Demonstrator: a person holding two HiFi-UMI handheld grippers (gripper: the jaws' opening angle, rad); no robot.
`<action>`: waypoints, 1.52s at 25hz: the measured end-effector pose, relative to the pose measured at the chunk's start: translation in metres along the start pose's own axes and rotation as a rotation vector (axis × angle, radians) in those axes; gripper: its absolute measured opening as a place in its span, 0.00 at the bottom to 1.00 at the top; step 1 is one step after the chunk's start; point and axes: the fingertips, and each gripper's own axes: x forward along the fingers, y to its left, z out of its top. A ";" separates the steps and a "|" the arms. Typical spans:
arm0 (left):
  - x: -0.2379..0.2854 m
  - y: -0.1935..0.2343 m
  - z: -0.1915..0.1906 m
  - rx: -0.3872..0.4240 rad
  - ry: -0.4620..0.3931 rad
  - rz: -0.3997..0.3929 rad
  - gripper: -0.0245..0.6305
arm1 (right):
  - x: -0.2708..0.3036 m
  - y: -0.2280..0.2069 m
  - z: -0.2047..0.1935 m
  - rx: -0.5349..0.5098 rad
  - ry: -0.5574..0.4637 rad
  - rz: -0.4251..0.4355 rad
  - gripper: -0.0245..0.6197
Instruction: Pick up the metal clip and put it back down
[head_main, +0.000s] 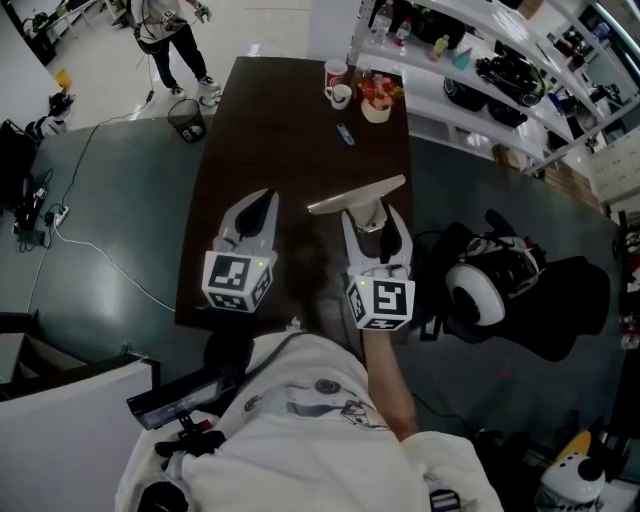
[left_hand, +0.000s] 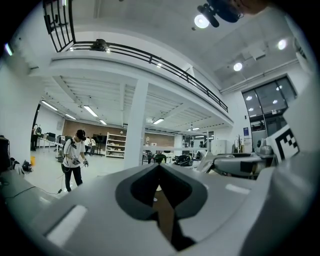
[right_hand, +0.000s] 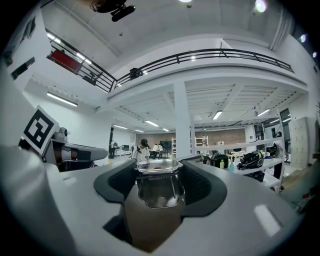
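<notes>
Stretching away from the person, the long dark surface (head_main: 300, 120) carries a mug (head_main: 339, 95), a small pot of flowers (head_main: 377, 101) and a blue object (head_main: 344, 134), all grouped near its far right corner. Over its near half, both tools point level toward the far end. The left hand-held gripper (head_main: 264, 202), toward the left edge, has its jaws closed tip to tip on nothing. The right hand-held gripper (head_main: 375, 215), close to the right edge, stands wide and clamps the metal clip (right_hand: 159, 187) between its pads, the clip's flat plate jutting out ahead of the jaws.
</notes>
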 end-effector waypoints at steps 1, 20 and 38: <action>0.000 0.000 0.000 0.001 0.001 0.002 0.04 | 0.000 0.000 0.000 0.001 0.002 0.002 0.48; -0.002 0.007 -0.060 -0.037 0.132 0.030 0.04 | 0.010 0.006 -0.064 0.041 0.148 0.029 0.48; -0.017 0.004 -0.094 -0.053 0.234 0.061 0.04 | 0.036 0.040 -0.231 0.043 0.490 0.191 0.48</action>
